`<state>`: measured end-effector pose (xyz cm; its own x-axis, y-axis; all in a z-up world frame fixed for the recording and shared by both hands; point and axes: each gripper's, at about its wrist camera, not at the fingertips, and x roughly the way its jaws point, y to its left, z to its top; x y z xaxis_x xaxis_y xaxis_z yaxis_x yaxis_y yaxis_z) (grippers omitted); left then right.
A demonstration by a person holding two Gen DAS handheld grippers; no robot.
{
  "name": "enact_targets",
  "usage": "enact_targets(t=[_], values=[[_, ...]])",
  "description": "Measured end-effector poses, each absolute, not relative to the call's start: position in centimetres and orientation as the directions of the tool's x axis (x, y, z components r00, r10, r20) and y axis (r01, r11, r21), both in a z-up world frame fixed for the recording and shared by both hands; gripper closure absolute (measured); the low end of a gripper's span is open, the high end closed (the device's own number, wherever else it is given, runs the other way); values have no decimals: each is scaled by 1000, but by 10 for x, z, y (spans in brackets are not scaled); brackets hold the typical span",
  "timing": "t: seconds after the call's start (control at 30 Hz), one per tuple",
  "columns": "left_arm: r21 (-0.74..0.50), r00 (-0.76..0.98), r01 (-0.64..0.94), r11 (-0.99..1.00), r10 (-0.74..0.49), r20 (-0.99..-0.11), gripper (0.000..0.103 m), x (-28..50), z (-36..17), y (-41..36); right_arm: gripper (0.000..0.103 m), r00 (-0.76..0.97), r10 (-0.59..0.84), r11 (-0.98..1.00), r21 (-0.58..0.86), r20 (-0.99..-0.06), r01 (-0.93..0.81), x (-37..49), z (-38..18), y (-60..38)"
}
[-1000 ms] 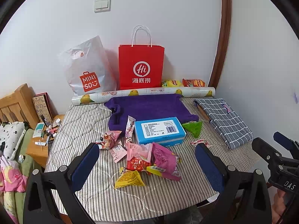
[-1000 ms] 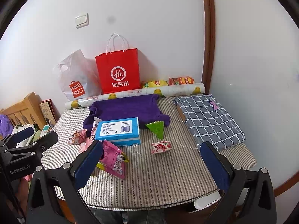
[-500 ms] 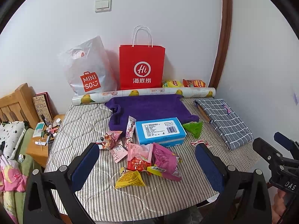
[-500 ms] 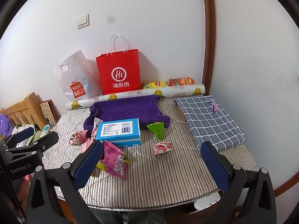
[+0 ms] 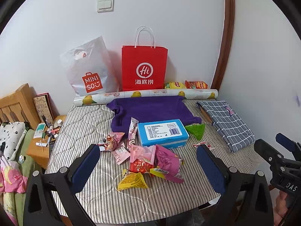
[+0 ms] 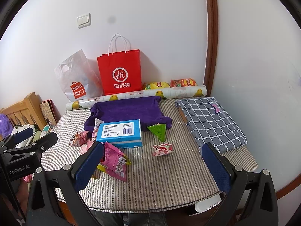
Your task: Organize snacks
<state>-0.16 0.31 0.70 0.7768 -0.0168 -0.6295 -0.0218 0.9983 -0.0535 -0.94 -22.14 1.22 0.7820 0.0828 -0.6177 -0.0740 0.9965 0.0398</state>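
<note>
since both the left tongs [image 5: 148, 167] and right tongs [image 6: 152, 164] hover spread and empty, the snack packets [image 5: 150, 160] lie loose on the striped surface [image 6: 169, 184] beside the blue box [image 5: 162, 133] (light, crinkly, slippery); i'd pinch a sealed edge.

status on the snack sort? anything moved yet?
Nothing looks done: packets lie loose around the blue box, including the yellow packet and green triangle. Nothing in hand: left gripper and right gripper are open and empty. All sorting remains.
</note>
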Motion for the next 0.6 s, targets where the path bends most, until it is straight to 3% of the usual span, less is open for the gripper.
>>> enact_targets(t=[0.6], values=[[-55, 779, -22, 998, -18, -627, 0, -1, 6, 5, 0, 785, 84, 996, 29, -614, -84, -10, 12, -215]])
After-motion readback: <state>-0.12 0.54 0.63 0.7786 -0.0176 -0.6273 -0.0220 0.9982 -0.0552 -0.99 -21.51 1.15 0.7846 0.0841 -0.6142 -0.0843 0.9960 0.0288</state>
